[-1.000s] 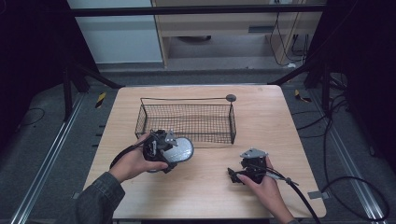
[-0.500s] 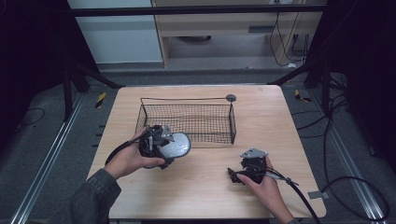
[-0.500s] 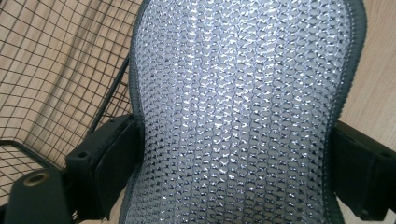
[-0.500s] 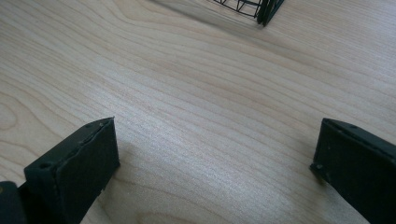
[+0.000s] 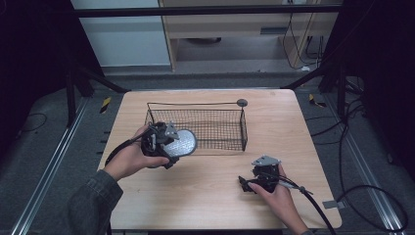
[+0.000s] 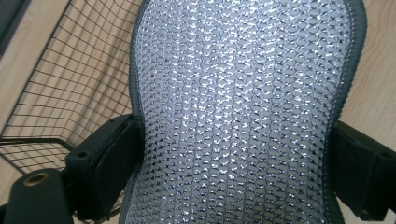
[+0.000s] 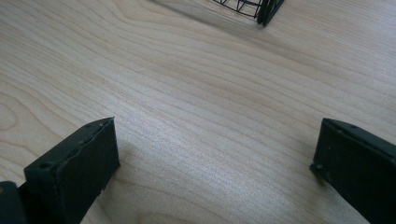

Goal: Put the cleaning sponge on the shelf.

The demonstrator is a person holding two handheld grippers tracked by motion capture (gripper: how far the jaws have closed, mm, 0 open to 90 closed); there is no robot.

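A round silver mesh scrubbing pad [image 5: 180,142] with a dark stitched rim is held just above the table, against the front left of the black wire basket [image 5: 230,128]. My left gripper [image 5: 169,144] is shut on it. In the left gripper view the pad [image 6: 243,107] stands between the two black jaws, with the basket's wire wall [image 6: 74,88] to its left. My right gripper [image 5: 247,185] rests low over the table at the front right, open, with bare wood between its jaws [image 7: 215,158].
The wooden table [image 5: 215,196] carries the basket at its middle back. A small grey disc [image 5: 242,103] sits at the basket's far right corner. A basket corner [image 7: 266,11] shows at the top of the right gripper view. Cables trail off the right edge.
My left gripper has carried the pad a little up and right, toward the basket's front wall. The right gripper has stayed in place.
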